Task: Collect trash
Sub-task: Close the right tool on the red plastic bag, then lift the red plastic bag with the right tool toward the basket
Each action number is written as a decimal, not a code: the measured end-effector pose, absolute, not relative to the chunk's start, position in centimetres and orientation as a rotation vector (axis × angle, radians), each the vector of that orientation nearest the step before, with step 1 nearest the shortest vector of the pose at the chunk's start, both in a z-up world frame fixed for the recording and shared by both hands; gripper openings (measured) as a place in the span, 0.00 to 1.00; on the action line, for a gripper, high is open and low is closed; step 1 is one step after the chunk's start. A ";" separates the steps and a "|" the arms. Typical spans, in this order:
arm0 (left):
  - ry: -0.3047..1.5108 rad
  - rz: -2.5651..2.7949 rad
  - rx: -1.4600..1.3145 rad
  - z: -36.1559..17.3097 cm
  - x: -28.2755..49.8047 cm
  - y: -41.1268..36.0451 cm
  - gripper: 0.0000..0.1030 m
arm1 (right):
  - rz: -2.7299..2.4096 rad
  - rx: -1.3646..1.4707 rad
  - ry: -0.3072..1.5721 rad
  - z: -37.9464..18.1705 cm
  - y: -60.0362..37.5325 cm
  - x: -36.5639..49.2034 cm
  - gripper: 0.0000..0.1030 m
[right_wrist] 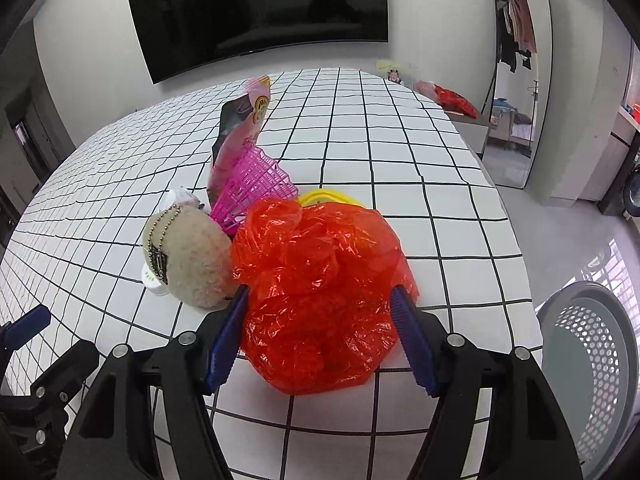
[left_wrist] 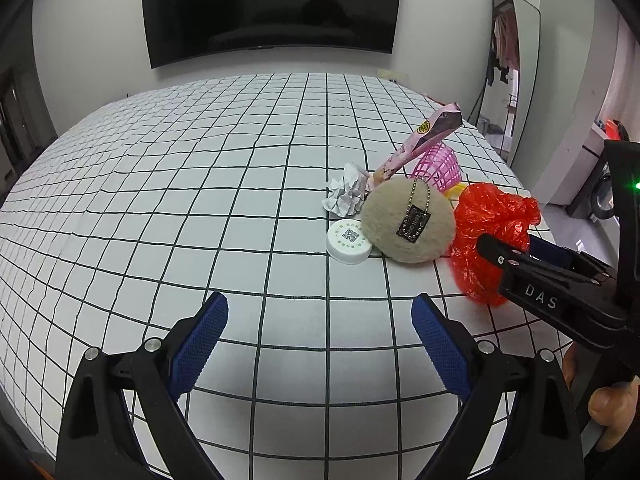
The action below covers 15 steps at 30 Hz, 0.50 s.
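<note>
A crumpled red plastic bag (right_wrist: 320, 296) lies on the bed's grid-patterned sheet (left_wrist: 200, 200), bracketed by the right claw (right_wrist: 320, 332), whose blue pads (right_wrist: 226, 340) stand spread on either side of it; firm contact cannot be confirmed, so the bag is judged not yet gripped. The left claw (left_wrist: 320, 344) is held wide over bare sheet, nothing between its fingers.

Just beside the bag a beige plush pouch with a bead chain (left_wrist: 408, 224) is seen, touching or nearly touching it. Near the pouch lie a white round lid (left_wrist: 348, 242), a ball of crumpled white paper (left_wrist: 346, 194), a pink snack wrapper (left_wrist: 416, 140) and a pink plastic basket (left_wrist: 438, 168). A grey perforated bin (right_wrist: 592, 360) stands on the floor beside the bed.

Several risks are judged likely. The thin film may compress to almost nothing, so only a fold might be caught and slip free when lifted. The left pad sits close to the pouch, which could be pinched or dragged along. The bag could also snag the basket behind it.
</note>
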<state>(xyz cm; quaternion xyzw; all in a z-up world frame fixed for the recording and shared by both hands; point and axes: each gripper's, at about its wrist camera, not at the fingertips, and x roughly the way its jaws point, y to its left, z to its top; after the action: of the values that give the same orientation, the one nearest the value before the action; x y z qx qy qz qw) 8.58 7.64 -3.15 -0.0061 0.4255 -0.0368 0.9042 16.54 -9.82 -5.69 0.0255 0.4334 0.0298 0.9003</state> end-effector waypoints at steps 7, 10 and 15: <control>0.890 -0.072 0.002 -3.3 8.8 6.8 0.89 | 0.090 0.092 0.903 -6.1 -10.6 16.0 0.39; 0.895 -0.070 0.002 -3.2 8.7 6.4 0.89 | 0.106 0.129 0.893 -5.7 -11.4 15.8 0.37; 0.902 -0.065 0.011 -3.2 9.0 5.8 0.89 | 0.105 0.168 0.864 -4.8 -12.7 14.8 0.36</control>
<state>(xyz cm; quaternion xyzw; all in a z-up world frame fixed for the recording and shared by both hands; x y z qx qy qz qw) 8.99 5.77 -3.18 0.0056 0.4356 -0.0315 0.8996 14.84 -12.70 -4.82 0.0813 0.4180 0.0507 0.9034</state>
